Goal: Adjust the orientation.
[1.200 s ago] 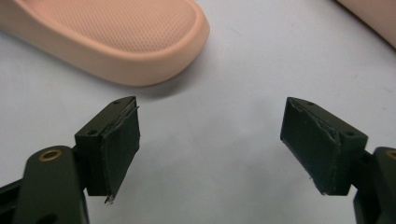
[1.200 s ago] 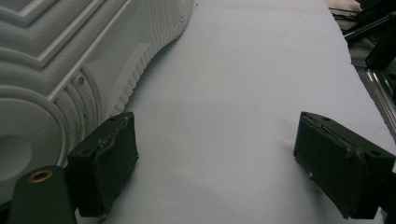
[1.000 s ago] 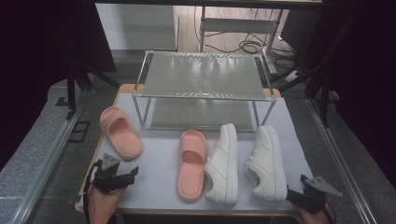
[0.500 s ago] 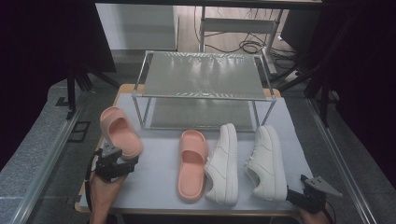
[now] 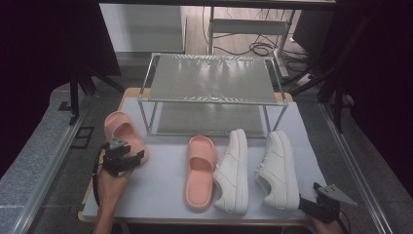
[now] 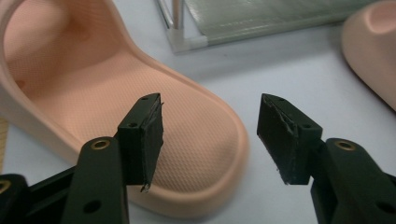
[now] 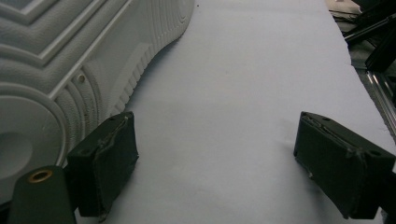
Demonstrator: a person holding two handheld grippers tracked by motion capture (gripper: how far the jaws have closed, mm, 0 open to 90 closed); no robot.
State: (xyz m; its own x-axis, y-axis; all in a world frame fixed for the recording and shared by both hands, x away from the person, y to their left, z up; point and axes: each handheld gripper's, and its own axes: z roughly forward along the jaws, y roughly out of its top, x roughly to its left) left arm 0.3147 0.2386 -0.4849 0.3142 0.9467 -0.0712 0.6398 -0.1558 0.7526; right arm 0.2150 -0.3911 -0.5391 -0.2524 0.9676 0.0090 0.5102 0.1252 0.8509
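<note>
dark curtains and a grey floor frame the pale table (image 5: 160, 187) in the high view, where a two-tier metal rack (image 5: 210, 80) stands at the far side. before it lie a pink slide (image 5: 200, 170), two white sneakers (image 5: 233, 171) side by side, and, off to the left, a second pink slide (image 5: 124, 134). the left gripper (image 5: 132, 158), held in a hand (image 5: 111, 183), sits at the heel end of that left slide, jaws spread. the right gripper (image 5: 311, 205) rests at the table's near right corner, just beside the heel of the right sneaker (image 5: 278, 168).

left gripper view: the left gripper (image 6: 209, 133) stands wide open over the left slide's (image 6: 93, 98) heel, one jaw above the textured footbed, the other over bare table beyond the rim; a rack leg (image 6: 180, 28) rises behind, and the other slide's (image 6: 371, 46) edge shows at right.

right gripper view: the right gripper (image 7: 215, 161) is parted and empty, low over the table (image 7: 243, 84), its left jaw just beside the sneaker's (image 7: 70, 60) ribbed sole.
</note>
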